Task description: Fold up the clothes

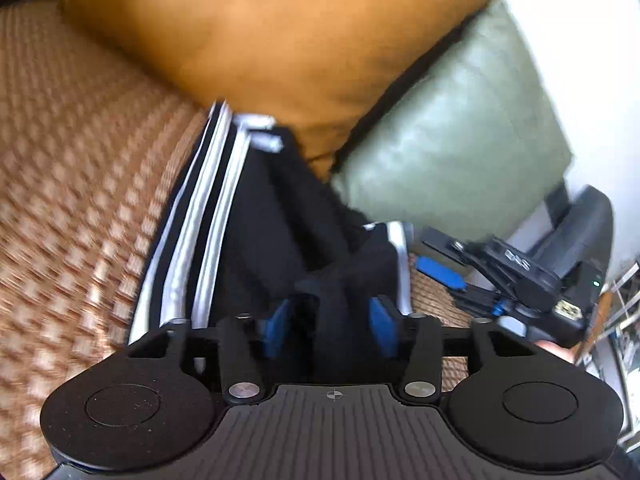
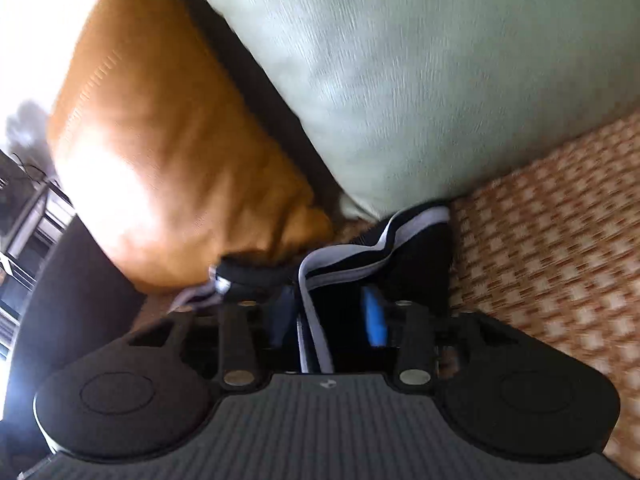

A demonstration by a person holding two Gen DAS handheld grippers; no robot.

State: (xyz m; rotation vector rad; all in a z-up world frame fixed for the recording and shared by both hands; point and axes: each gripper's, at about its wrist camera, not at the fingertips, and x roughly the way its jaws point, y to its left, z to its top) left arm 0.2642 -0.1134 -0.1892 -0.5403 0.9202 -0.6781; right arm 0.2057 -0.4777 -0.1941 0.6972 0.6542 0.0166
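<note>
Black garment (image 1: 276,216) with white side stripes lies on the woven seat mat (image 1: 72,184) against the orange cushion (image 1: 280,40) and green cushion (image 1: 460,128), left gripper (image 1: 330,322) pinching a black fold, right gripper (image 2: 332,320) pinching the striped edge.

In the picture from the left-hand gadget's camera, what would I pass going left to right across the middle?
Woven mat → black garment with white stripes → green cushion → the other gripper, at the right edge. The orange cushion lies above the garment, so I leave it out of the order.
</note>
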